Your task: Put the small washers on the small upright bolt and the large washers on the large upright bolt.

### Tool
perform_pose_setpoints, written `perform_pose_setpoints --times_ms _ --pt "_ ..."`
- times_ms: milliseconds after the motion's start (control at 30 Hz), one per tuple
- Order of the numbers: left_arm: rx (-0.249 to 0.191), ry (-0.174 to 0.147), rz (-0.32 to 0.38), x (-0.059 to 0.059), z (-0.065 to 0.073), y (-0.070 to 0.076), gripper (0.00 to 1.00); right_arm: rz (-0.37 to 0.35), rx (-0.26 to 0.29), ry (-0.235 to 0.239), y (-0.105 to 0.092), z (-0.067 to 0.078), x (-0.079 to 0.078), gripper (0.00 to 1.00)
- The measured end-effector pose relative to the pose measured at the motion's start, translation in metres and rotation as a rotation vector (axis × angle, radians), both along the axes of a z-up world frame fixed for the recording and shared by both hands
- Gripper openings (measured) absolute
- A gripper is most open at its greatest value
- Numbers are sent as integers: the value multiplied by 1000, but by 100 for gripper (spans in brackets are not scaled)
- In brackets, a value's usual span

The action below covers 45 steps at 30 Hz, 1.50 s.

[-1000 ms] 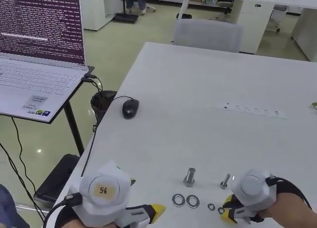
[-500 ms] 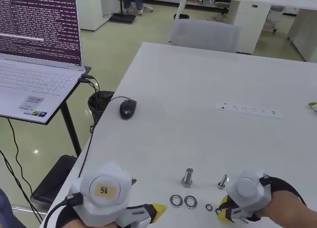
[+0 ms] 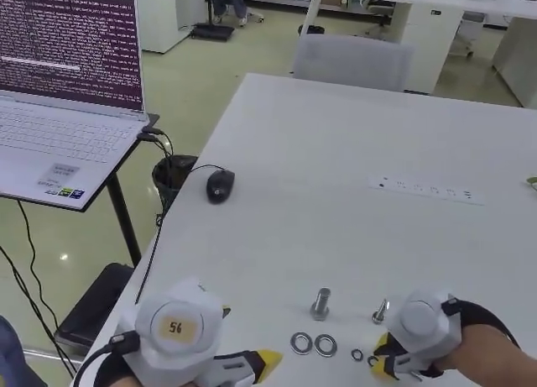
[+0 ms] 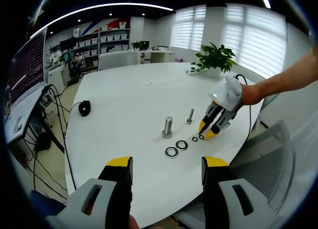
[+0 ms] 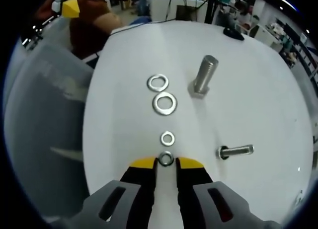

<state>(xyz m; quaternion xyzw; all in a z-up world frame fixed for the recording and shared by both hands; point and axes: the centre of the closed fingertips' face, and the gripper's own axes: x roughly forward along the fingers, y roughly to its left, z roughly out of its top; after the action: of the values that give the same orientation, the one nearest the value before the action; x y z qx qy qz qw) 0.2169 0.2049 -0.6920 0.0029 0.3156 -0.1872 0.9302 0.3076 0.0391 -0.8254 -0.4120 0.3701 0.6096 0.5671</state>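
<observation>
As the right gripper (image 5: 166, 164) seems closed on just the edge of a small washer (image 5: 166, 159), it may slip. The left gripper (image 4: 167, 163) is open.

The left gripper (image 3: 256, 366), at the lower left of the head view, has a rounded white housing with a pale yellow round label (image 3: 174, 326) printed "56". A black cable (image 3: 105, 349) leaves the housing's left side. In the left gripper view its two jaws rise from the bottom edge, black with yellow tips on grey bases. The right gripper (image 3: 379, 358), at the lower right of the head view, has a white domed housing and the same yellow-tipped black jaws. The hand behind it wears a black covering (image 3: 482, 320), either a strap or a glove.
</observation>
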Motion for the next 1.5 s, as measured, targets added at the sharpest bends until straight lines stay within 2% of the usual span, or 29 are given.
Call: perform_pose_setpoints --times_ms 333,567,700,833,1067,1233,1333,1500 --pt "-5 -4 -11 3 1 -8 55 7 -2 -8 0 0 -1 15" --pt "-1 0 -5 1 0 -3 55 -66 30 8 -3 0 0 13" --pt "1 2 6 0 -1 2 55 -76 30 4 -6 0 0 13" --pt "2 4 9 -1 -1 3 55 -114 49 3 -9 5 3 13" --pt "-1 3 3 1 -1 0 55 -202 96 -29 -17 25 28 13" --pt "-2 1 -4 3 0 -2 55 -256 148 -75 -19 52 55 13" --pt "-2 1 -6 4 0 -3 55 -264 167 -96 -17 65 66 13" --pt "-3 0 -8 5 0 -4 55 -237 154 -113 -11 71 74 13"
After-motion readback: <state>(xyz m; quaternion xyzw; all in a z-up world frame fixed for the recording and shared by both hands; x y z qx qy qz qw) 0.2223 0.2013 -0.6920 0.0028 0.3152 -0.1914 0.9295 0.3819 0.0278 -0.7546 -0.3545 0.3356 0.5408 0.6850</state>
